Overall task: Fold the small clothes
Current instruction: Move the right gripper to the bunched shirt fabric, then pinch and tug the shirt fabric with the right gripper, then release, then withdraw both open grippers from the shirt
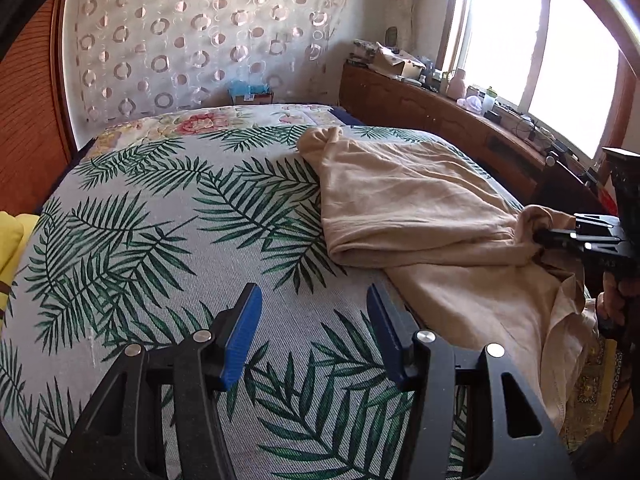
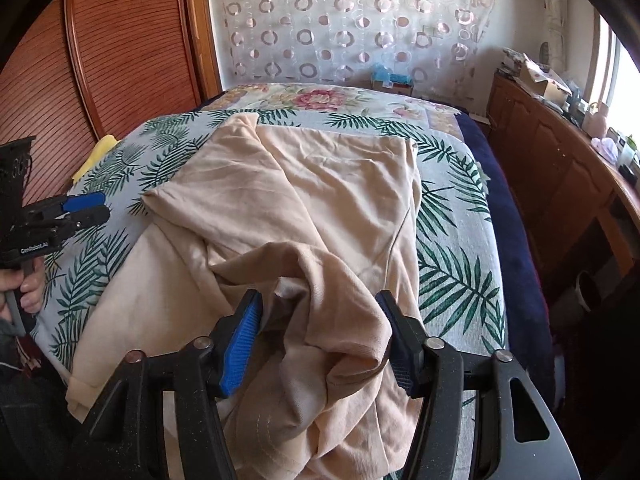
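Note:
A beige garment [image 1: 420, 208] lies crumpled on the palm-leaf bedspread [image 1: 160, 220], partly folded over itself; it also shows in the right wrist view [image 2: 304, 184]. My left gripper [image 1: 314, 300] is open and empty, over bare bedspread left of the garment. My right gripper [image 2: 318, 304] is open, its blue pads either side of a raised bunch of the beige fabric [image 2: 320, 280] at the near edge of the bed. In the left wrist view the right gripper [image 1: 552, 236] sits at the garment's right end. The left gripper [image 2: 86, 206] shows at the left in the right wrist view.
A yellow cloth [image 1: 12, 240] lies at the bed's left edge. A wooden cabinet [image 2: 560, 168] with clutter runs along the right under a window [image 1: 520, 40]. A wooden slatted door [image 2: 100, 60] stands at the left. A circle-patterned curtain [image 2: 352, 20] hangs behind the bed.

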### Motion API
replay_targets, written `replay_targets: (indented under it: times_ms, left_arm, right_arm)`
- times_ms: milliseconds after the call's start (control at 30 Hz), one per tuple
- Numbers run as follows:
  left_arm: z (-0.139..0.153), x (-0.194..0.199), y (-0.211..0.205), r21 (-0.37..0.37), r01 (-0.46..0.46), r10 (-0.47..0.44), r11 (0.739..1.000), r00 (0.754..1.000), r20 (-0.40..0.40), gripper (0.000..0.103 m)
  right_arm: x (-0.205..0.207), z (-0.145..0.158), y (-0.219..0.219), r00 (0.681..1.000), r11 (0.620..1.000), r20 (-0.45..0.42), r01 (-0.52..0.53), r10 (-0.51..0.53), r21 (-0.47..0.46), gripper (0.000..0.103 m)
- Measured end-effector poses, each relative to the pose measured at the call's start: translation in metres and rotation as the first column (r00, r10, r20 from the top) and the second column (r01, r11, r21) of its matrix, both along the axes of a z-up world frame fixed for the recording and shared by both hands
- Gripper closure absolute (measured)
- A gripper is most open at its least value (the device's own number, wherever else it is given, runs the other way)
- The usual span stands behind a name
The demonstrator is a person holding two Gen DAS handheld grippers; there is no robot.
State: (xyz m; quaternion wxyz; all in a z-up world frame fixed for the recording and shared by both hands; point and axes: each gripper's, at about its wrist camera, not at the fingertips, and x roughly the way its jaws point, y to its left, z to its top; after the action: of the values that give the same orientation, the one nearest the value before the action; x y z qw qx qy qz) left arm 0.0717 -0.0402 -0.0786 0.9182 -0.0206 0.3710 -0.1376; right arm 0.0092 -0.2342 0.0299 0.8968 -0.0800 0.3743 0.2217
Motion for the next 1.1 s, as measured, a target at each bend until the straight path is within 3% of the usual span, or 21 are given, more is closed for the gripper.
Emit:
replay_targets:
  times_ms: [33, 167, 300, 500, 567, 733, 867, 933, 1100]
  left_arm:
    - [-0.001, 0.000, 0.000, -0.003, -0.001, 0.001, 1.000, 1.000, -0.004, 0.047]
    - [0.000, -0.006, 0.002, -0.003, -0.006, 0.006, 1.000, 1.000, 0.012, 0.047]
    - [0.001, -0.009, 0.002, 0.008, -0.005, 0.005, 1.000, 1.000, 0.020, 0.047]
    - [0.002, -0.009, 0.002, 0.022, -0.011, 0.010, 1.000, 0.999, 0.034, 0.047]
    - [0.006, -0.008, 0.004, 0.033, -0.017, 0.015, 0.999, 0.999, 0.045, 0.047]
    - [0.018, -0.008, 0.011, 0.041, -0.035, 0.032, 0.999, 0.997, 0.069, 0.047]
    - [0.028, -0.008, 0.016, 0.032, -0.038, 0.035, 0.999, 0.996, 0.079, 0.047]
    - [0.031, -0.007, 0.017, 0.034, -0.040, 0.037, 0.999, 0.996, 0.085, 0.047]
    - [0.039, -0.009, 0.023, 0.043, -0.054, 0.049, 0.998, 0.993, 0.105, 0.045]
  right_arm:
    - [-0.002, 0.002, -0.002, 1.000, 1.000, 0.010, -0.002, 0.002, 0.017, 0.091]
    - [-0.010, 0.009, -0.017, 0.997, 0.995, 0.049, 0.053, -0.057, 0.082, 0.093]
    - [-0.015, 0.005, -0.027, 0.991, 0.992, 0.060, 0.117, -0.120, 0.039, 0.095]
    - [-0.017, 0.003, -0.024, 0.994, 0.994, 0.021, 0.107, -0.107, -0.009, 0.095]
    - [-0.019, 0.012, -0.018, 0.995, 0.995, 0.037, 0.094, -0.093, -0.027, 0.089]
    - [-0.029, 0.036, -0.011, 0.991, 0.997, 0.118, 0.069, -0.065, -0.029, 0.064]
    - [-0.037, 0.051, -0.002, 0.984, 0.999, 0.175, 0.038, -0.034, -0.021, 0.059]
    - [-0.036, 0.058, 0.006, 0.982, 1.000, 0.190, 0.016, -0.014, -0.011, 0.051]
    - [-0.024, 0.058, 0.036, 0.981, 0.999, 0.188, -0.052, 0.054, -0.018, 0.049]
